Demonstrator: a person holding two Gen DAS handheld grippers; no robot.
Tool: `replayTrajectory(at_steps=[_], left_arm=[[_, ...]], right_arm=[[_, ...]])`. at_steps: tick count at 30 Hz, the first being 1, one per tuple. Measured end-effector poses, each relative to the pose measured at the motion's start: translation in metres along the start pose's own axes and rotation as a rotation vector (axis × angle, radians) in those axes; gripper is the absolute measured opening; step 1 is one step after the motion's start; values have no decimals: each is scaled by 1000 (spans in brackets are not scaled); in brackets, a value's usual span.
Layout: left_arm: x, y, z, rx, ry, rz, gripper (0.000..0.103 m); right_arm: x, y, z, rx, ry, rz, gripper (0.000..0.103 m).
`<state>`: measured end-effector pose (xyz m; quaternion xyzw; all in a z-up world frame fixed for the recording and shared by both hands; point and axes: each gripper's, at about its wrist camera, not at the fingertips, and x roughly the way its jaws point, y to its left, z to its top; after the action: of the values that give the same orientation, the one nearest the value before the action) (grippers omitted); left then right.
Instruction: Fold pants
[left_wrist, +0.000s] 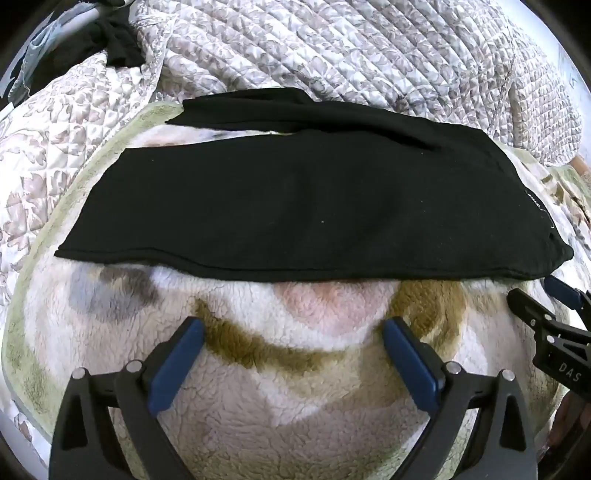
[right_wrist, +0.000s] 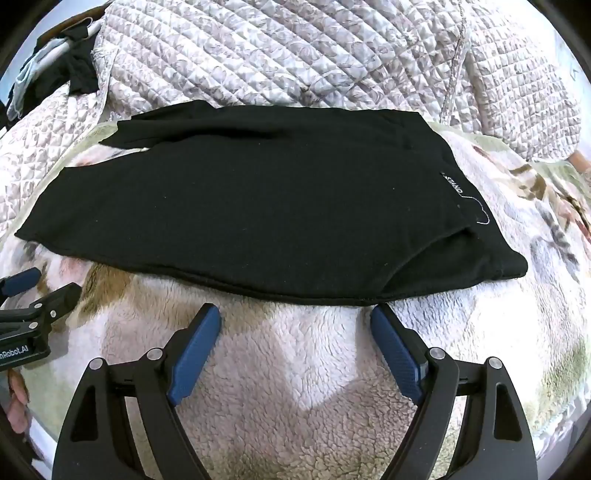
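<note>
Blue-padded fingers frame the bottom of both wrist views, and both pairs stand wide apart with nothing between them. Your left gripper (left_wrist: 291, 328) hovers over the fleece blanket (left_wrist: 288, 413), short of the near hem of the pants (left_wrist: 295, 199). Your right gripper (right_wrist: 295, 314) sits closer in, its fingertips just beside that same hem, though you cannot tell whether they touch it.

Each tool shows at the edge of the other's view: the right one at the far right of the left view, the left one at the far left of the right view.

Beyond the fingers, the black pants lie flat across the blanket, running left to right, with one leg laid mostly over the other and a sliver of the lower leg showing along the far side. At the right end a white-lettered label (right_wrist: 455, 185) and a thin white outline mark the fabric.

Farther back, a quilted floral bedspread (right_wrist: 295, 55) rises in folds, and a dark garment (right_wrist: 79, 66) lies bunched in the upper left corner.
</note>
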<state>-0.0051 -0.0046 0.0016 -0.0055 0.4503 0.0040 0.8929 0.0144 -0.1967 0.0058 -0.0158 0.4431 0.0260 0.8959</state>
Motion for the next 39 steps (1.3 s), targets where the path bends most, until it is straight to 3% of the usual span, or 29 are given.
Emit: replayTrajectory(at_steps=[39], left_arm=[[-1, 1, -3, 1, -4, -1, 100]], right_arm=[[0, 1, 1, -9, 3, -12, 85]])
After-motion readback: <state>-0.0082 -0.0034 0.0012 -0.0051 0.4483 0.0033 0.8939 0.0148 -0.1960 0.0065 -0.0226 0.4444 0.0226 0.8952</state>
